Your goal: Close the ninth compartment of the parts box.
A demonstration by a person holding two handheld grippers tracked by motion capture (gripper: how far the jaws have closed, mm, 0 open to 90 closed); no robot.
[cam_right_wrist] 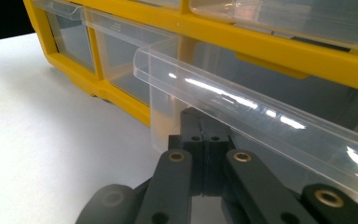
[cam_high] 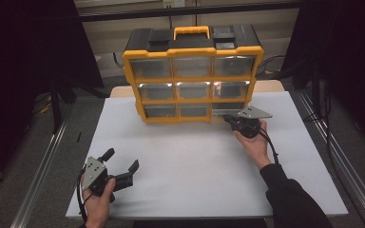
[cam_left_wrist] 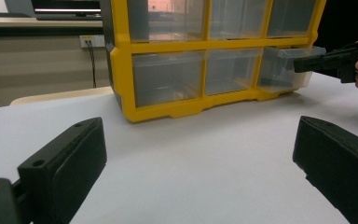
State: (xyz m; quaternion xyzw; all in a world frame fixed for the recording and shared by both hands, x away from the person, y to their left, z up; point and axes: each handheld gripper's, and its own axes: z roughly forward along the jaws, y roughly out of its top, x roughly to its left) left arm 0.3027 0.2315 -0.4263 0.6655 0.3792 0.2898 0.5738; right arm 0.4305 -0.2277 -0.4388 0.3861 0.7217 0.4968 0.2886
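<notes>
The organizer point(cam_high: 192, 71) stands at 12 o'clock on the table point(cam_high: 195, 161), nine clear drawers, contents too hazy to tell. Its bottom-right drawer point(cam_left_wrist: 284, 67) sits pulled out. The right gripper point(cam_high: 228, 118), at 2 o'clock, has its jaws clenched under that drawer's lip; whether they pinch it is hidden. The left gripper point(cam_high: 123, 164), at 8 o'clock, gapes, released.
</notes>
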